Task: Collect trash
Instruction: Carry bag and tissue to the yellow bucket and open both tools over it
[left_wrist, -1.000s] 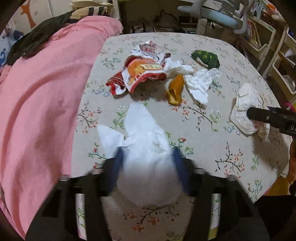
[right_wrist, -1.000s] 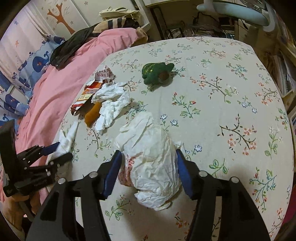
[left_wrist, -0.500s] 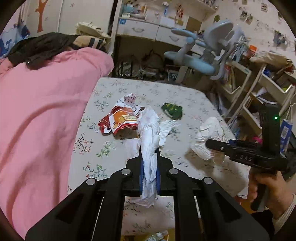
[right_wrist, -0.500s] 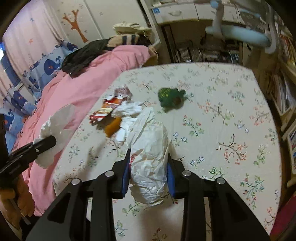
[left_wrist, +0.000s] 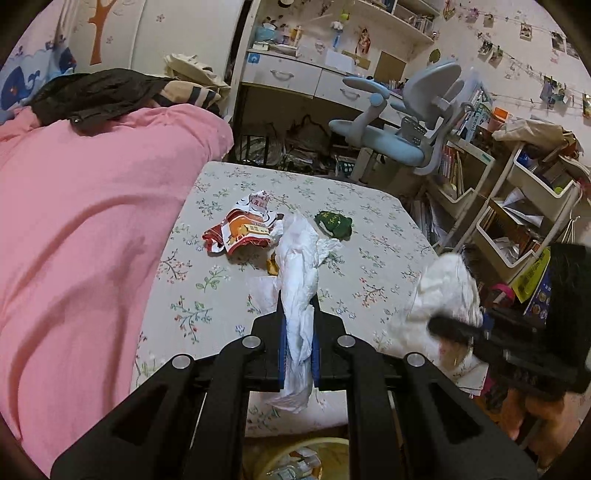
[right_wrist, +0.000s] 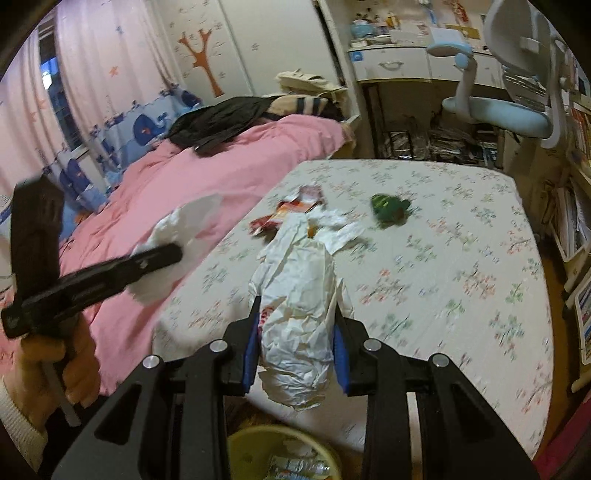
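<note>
Crumpled tissue (left_wrist: 297, 295), seemingly soft paper

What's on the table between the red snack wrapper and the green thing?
White tissues lie between the wrapper and the green thing. The right wrist view shows them; in the left view the held tissue partly covers them.

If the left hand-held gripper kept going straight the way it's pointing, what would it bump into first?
Probably the floral tablecloth, near the orange scrap and white tissue, though depth is unclear. The left hand-held gripper carries its own crumpled tissue.
</note>
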